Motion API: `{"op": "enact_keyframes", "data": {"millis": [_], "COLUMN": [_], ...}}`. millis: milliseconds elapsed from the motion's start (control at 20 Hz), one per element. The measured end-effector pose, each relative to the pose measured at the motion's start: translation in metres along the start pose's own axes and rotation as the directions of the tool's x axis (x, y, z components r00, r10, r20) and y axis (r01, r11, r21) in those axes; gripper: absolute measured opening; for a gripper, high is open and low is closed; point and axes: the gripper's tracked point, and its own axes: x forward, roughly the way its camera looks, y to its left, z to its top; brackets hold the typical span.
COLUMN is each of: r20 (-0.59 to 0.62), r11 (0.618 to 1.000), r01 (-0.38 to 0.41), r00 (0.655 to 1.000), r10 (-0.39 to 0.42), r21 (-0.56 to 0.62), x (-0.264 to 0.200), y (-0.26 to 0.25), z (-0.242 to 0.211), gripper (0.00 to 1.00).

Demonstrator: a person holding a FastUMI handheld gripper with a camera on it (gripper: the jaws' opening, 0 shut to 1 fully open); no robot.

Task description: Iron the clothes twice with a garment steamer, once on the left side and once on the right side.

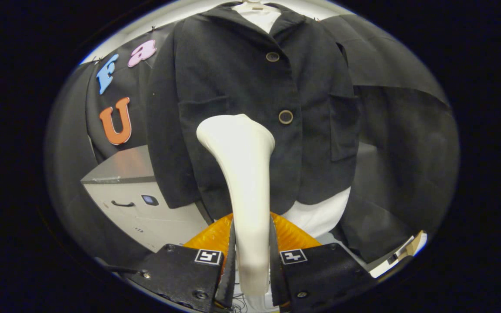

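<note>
A black buttoned jacket (250, 95) hangs on a hanger over a white shirt (320, 215), straight ahead of me. My gripper (251, 261) is shut on the handle of a white garment steamer (242, 174), both fingers pressing its sides. The steamer rises upright from between the fingers. Its wide head sits in front of the jacket's left front panel, beside the lower button (285, 116), level with the left pocket. Whether the head touches the cloth I cannot tell.
An orange ribbed object (209, 237) lies just beyond the fingers, under the jacket's hem. A white box-like appliance (141, 204) stands at the lower left. Black cloth (407, 143) covers the wall behind and to the right.
</note>
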Motion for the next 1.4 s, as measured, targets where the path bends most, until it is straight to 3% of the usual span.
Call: {"op": "enact_keyframes", "data": {"millis": [300,550,1000,1400], "r20": [-0.057,-0.025,0.224,0.379], "r11": [0.999,0.992,0.963,0.956], "r01": [0.001,-0.008,-0.076,-0.182], "r00": [0.998,1.0,0.974,0.921], "r10": [0.002,0.011,0.017,0.084], "r21": [0.045,0.127,0.258,0.231], "x": [0.003,-0.035,-0.116,-0.115], "y": [-0.001,-0.026,-0.134,-0.175], "z": [-0.032,-0.004,0.175,0.328], "gripper": [0.36,0.36,0.36,0.36]}}
